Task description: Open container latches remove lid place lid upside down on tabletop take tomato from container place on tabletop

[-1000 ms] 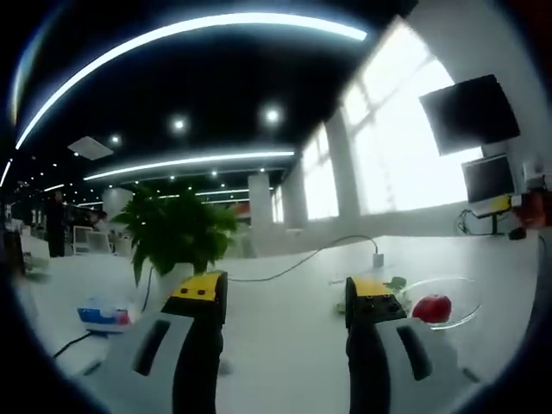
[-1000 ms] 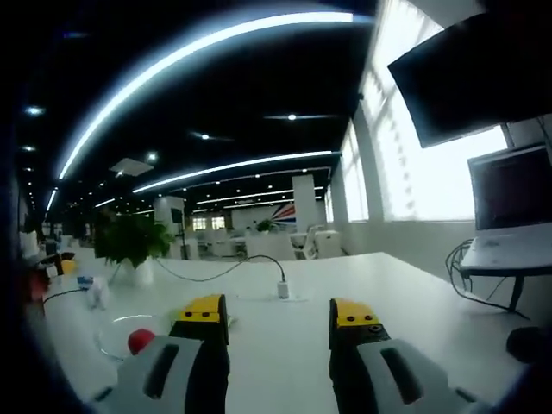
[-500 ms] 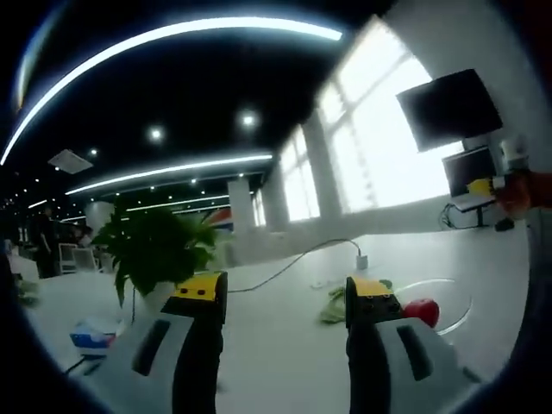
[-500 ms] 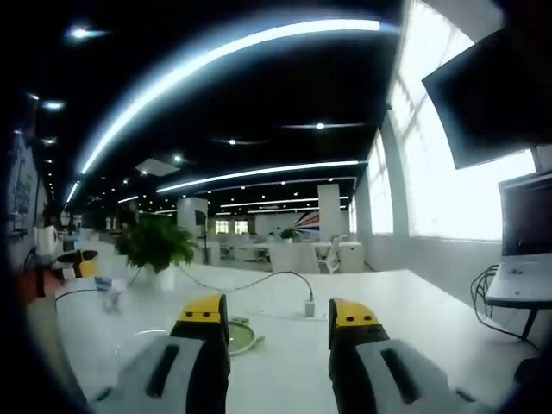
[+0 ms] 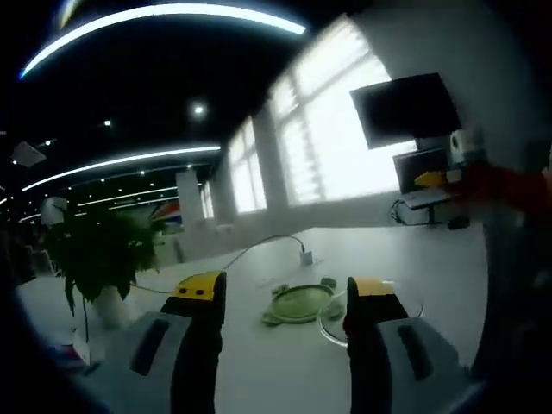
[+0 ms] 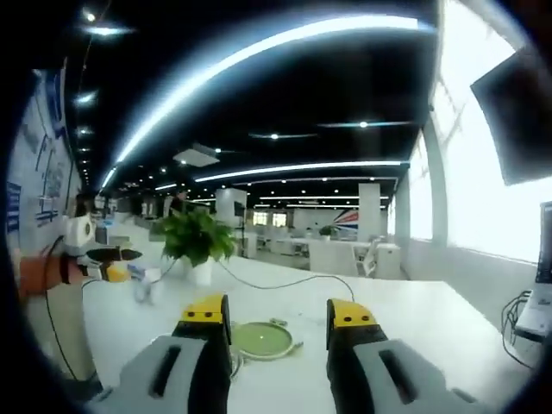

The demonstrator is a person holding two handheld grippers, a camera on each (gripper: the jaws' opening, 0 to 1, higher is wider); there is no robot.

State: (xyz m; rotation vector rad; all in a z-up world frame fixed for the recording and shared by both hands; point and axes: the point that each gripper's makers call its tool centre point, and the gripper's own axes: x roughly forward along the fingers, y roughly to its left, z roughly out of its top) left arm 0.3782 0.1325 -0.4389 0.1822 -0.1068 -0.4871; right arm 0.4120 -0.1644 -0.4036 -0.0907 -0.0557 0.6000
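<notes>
Left gripper: the left gripper (image 5: 283, 297) rose from the bottom of the left gripper view, its two yellow-tipped jaws spread apart with nothing between them.
Right gripper: the right gripper (image 6: 278, 315) stood the same way in the right gripper view, jaws apart and empty.
Counter: a white counter (image 5: 259, 379) ran away beneath both grippers.
Lid: a round green lid (image 5: 298, 304) lay flat on the counter just past the left gripper's jaw tips; in the right gripper view it sat between the jaws, its near edge cut off by them. Which face was up could not be told.
Container: a clear round container (image 5: 332, 315) lay just right of the lid, largely hidden behind the left gripper's right jaw. Its latches were too small to make out.
Tomato: it could not be made out; the jaw covered most of the container.
Cable: a thin cable (image 5: 259, 246) curved across the counter to a small white plug block (image 5: 306, 257) beyond the lid.
Plant: a leafy potted plant (image 6: 197, 240) stood farther back.
Far background: a dark wall screen (image 5: 401, 108) hung beside bright windows (image 5: 319, 147), blurred.
</notes>
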